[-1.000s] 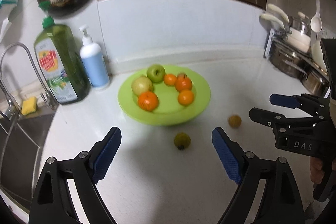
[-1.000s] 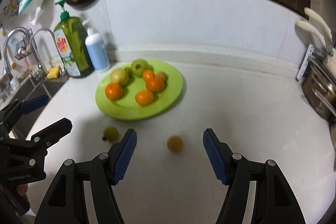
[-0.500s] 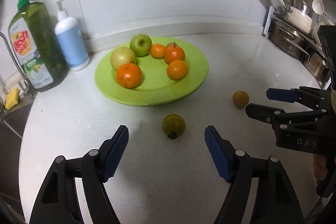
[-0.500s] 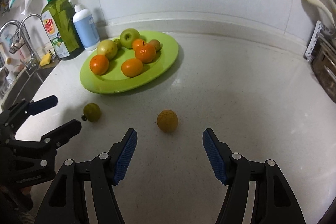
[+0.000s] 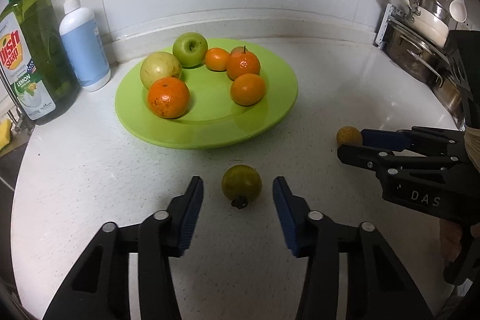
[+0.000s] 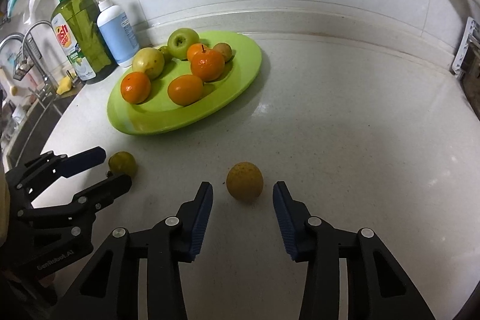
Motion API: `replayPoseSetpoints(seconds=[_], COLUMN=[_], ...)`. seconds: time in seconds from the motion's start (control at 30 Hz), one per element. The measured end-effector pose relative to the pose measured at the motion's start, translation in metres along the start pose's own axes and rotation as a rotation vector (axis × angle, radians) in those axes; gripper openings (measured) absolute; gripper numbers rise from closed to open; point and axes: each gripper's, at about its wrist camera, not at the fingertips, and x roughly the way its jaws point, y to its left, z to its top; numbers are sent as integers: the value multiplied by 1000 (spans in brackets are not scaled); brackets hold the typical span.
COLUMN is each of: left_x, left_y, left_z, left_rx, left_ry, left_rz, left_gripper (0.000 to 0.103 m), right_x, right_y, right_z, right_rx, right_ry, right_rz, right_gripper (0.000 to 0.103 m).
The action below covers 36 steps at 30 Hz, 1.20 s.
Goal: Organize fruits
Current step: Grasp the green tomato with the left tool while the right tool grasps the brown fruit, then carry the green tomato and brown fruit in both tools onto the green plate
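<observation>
A green plate (image 5: 270, 122) (image 6: 240, 80) on the white counter holds several oranges, a green apple (image 5: 190, 49) and a yellow pear. A small dark green fruit with a stem (image 5: 241, 185) (image 6: 121, 163) lies loose on the counter between the open fingers of my left gripper (image 5: 238, 188) (image 6: 115, 168), not touched. A small yellow-brown fruit (image 6: 244, 181) (image 5: 348, 135) lies loose between the open fingers of my right gripper (image 6: 243, 194) (image 5: 351, 143), not touched.
A green dish soap bottle (image 5: 30, 56) and a white and blue pump bottle (image 5: 84, 44) stand left of the plate by the wall. A sink with taps (image 6: 21, 50) lies far left. Pots on a rack (image 5: 420, 32) stand at the right.
Both grippers have moved forward and down; each loose fruit now sits between its gripper's open fingers. The jaw gaps look somewhat narrower.
</observation>
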Motion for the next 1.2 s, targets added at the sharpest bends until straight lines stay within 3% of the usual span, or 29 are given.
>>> replayPoseSetpoints(seconds=[0.33, 1.2], left_x=[2, -20], left_y=[-2, -3], left_z=[2, 6], left_rx=[2, -1], left_ry=[5, -40], left_rz=[-11, -30], left_gripper=[29, 28], right_x=[3, -17], right_y=[2, 6], right_z=[2, 4], right_rx=[-5, -20], right_ry=[4, -39], right_rz=[4, 11], right_gripper=[27, 27])
